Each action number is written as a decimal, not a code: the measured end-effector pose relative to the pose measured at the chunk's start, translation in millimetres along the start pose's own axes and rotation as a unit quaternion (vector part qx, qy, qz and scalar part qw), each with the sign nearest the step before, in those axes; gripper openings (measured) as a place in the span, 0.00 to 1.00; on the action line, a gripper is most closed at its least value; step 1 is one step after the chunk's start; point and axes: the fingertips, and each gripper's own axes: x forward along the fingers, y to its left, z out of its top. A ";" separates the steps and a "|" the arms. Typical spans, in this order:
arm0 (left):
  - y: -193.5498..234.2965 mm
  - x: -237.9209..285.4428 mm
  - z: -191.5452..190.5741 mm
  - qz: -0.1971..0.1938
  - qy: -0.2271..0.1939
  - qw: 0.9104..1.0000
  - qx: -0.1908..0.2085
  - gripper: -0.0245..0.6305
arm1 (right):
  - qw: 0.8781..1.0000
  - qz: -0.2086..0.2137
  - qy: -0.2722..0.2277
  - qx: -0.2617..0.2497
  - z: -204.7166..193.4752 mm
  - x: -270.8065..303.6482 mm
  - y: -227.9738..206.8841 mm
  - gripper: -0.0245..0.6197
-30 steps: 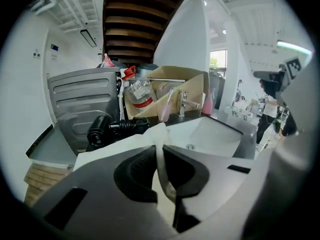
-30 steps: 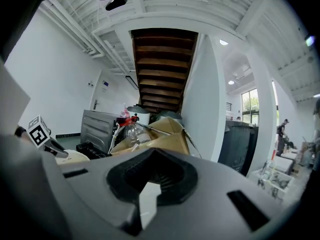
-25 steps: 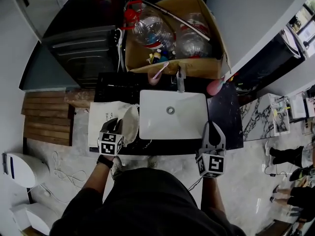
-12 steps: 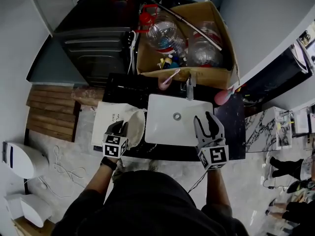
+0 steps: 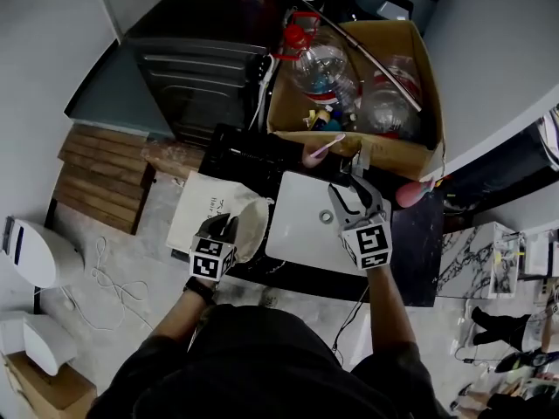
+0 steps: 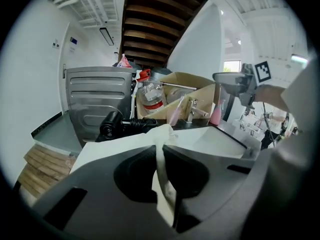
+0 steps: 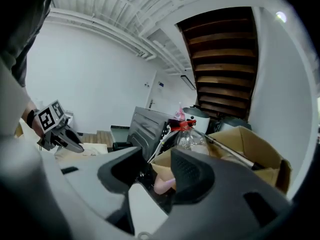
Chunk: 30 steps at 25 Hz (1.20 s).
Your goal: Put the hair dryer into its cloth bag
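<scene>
Left gripper (image 5: 224, 227): fingers nearly closed, pinching the rim of the cream cloth bag (image 5: 205, 209) at the dark surface's (image 5: 421, 234) front edge. The black hair dryer (image 6: 111, 125) lies behind the bag, near a cluttered cardboard box (image 5: 395, 152). Right gripper (image 5: 351, 197): fingers just opened, empty, above the white sink (image 5: 297, 234).

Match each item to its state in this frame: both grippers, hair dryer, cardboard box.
1 left gripper
2 right gripper
3 hair dryer
4 cardboard box

A open above the white sink
B lying on the dark counter
C holds plastic bottles
D shut on the cloth bag

Pairs: 1-D, 2-A, 3-B, 4-C. The right gripper's jaws have just been opening, with nothing between them.
</scene>
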 end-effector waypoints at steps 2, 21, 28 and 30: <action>-1.3 -0.2 -0.4 0.000 -0.002 1.000 -0.004 0.08 | 0.999 0.027 0.012 -0.014 -2.5 26.3 5.7 0.33; -1.8 -1.7 -6.0 -0.004 0.000 1.000 -0.022 0.08 | 0.972 0.171 0.108 -0.119 -37.9 184.8 71.8 0.40; -7.2 -0.3 -11.2 -0.008 0.006 1.000 -0.021 0.08 | 0.955 0.207 0.143 -0.155 -55.3 216.2 94.1 0.40; -7.6 0.2 -12.3 -0.010 0.007 1.000 -0.019 0.08 | 0.950 0.219 0.154 -0.159 -61.0 225.0 101.8 0.40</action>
